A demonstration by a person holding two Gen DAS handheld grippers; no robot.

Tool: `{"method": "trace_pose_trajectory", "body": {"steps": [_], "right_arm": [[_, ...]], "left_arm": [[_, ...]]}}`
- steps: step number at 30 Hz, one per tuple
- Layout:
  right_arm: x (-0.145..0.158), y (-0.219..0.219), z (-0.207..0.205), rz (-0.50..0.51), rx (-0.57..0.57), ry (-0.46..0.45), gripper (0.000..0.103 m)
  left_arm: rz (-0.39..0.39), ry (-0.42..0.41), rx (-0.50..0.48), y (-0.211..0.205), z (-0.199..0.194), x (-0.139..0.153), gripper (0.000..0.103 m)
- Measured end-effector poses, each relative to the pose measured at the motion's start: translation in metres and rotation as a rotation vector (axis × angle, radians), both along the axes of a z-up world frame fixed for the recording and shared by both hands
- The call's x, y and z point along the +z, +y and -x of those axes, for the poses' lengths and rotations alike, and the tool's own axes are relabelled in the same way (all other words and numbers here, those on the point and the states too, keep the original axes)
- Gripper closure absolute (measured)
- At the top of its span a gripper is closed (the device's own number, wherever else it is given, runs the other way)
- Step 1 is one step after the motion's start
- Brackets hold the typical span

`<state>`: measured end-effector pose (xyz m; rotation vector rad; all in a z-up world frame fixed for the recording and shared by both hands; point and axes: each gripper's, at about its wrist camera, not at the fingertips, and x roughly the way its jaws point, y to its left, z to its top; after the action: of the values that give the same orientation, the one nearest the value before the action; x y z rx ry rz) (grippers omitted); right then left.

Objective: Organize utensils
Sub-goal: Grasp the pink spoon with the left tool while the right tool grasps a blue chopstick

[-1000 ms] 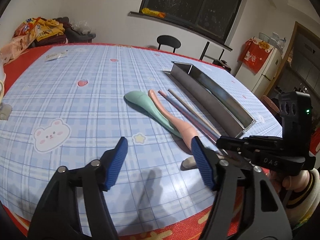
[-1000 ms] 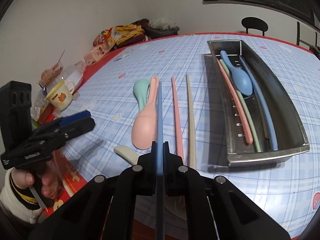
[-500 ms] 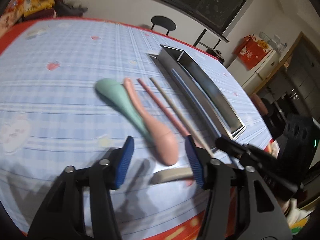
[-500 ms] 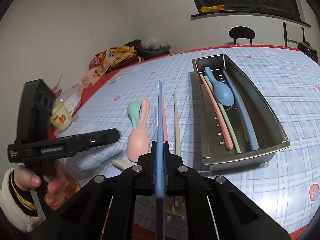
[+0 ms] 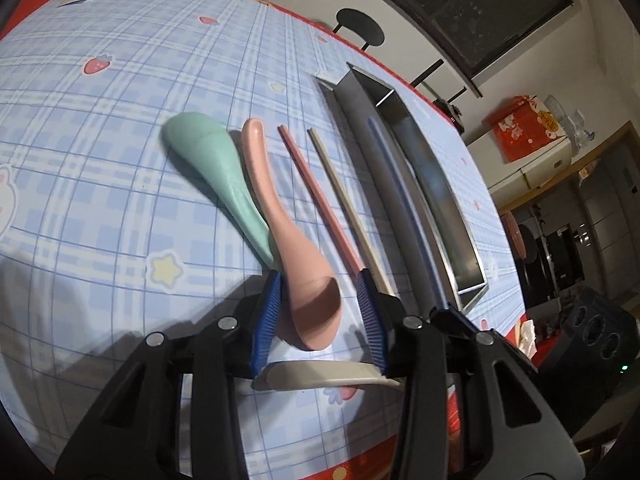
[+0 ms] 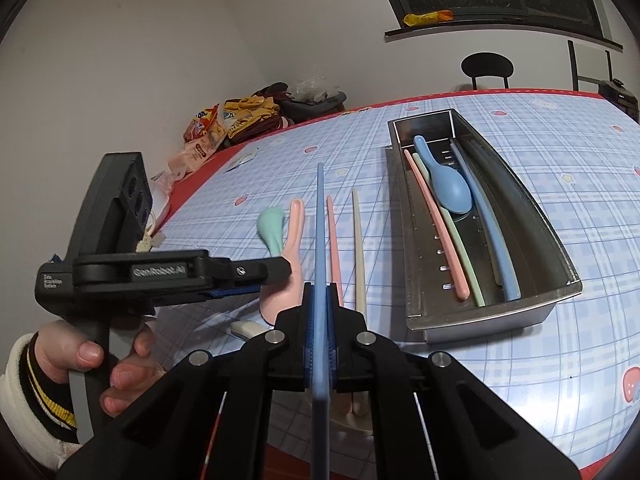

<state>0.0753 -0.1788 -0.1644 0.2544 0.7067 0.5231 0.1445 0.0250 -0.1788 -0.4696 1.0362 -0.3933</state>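
My left gripper (image 5: 320, 284) is open, its blue pads on either side of the bowl of a pink spoon (image 5: 296, 264) lying on the table. A green spoon (image 5: 212, 168), a pink chopstick (image 5: 316, 192) and a beige chopstick (image 5: 348, 208) lie beside it. A beige spoon (image 5: 320, 374) lies crosswise under the jaws. My right gripper (image 6: 319, 296) is shut on a blue chopstick (image 6: 319, 220) and holds it above the table. The metal tray (image 6: 556, 248) holds a blue spoon (image 6: 448, 184) and several chopsticks.
Snack bags (image 6: 224, 124) and clothes sit at the table's far corner. A black chair (image 6: 486, 68) stands behind the table. The table's red front edge (image 5: 352, 462) is close below my left gripper.
My left gripper has moved forward and down, closing in around the pink spoon's bowl. My right gripper has lifted the blue chopstick off the table.
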Motion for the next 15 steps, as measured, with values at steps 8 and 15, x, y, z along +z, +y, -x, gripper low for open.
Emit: {"method": "trace_pose_trajectory", "body": {"steps": [8,15], "right_arm": [[0.001,0.0,0.002,-0.004,0.001,0.002,0.096],[0.001,-0.001,0.001,-0.005,-0.002,0.002,0.096]], "left_arm": [[-0.019,-0.011,0.012,-0.002,0.003,-0.003,0.074],[-0.158,-0.09,-0.067,-0.016,0.018,0.011,0.079]]}}
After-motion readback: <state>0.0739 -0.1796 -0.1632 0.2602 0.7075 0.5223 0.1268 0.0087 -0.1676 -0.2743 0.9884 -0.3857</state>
